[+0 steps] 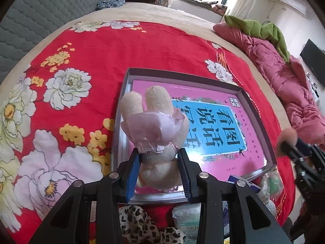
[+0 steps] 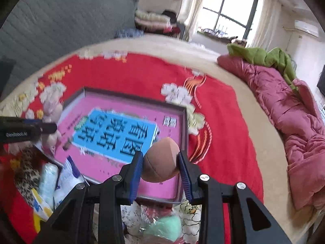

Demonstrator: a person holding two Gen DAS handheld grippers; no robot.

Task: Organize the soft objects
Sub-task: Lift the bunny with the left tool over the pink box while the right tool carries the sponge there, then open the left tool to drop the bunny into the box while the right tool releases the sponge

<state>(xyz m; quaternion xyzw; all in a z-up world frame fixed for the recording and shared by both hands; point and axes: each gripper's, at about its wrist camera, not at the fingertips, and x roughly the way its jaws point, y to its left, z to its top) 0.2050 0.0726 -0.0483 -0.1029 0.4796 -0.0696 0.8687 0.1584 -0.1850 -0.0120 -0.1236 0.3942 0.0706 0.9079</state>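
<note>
A shallow grey box (image 1: 251, 109) with low straight walls lies on the bed's red flowered quilt (image 1: 113, 46), and a glossy pink book (image 1: 223, 154) with a blue title panel covers most of its floor, leaving only a narrow strip along the walls. Wide bare quilt spreads beyond the box's far wall, up to a rumpled pink comforter (image 1: 284, 81) along the bed's right edge. At the near edge, leopard-print cloth (image 1: 138, 221) and white soft packs (image 2: 48, 179) crowd against the box. The left claw (image 1: 159, 164) reaches forward over the box's near left part, its blue pads clamped on a fuzzy beige plush toy (image 1: 154, 122) in a shiny pink satin skirt, two rounded limbs pointing away. The right claw (image 2: 160, 166) is held level over the box's near right corner, gripping a smooth, rounded brown sponge (image 2: 160, 162) with a tapered top. A pale green puff (image 2: 166, 227) lies below that claw.
</note>
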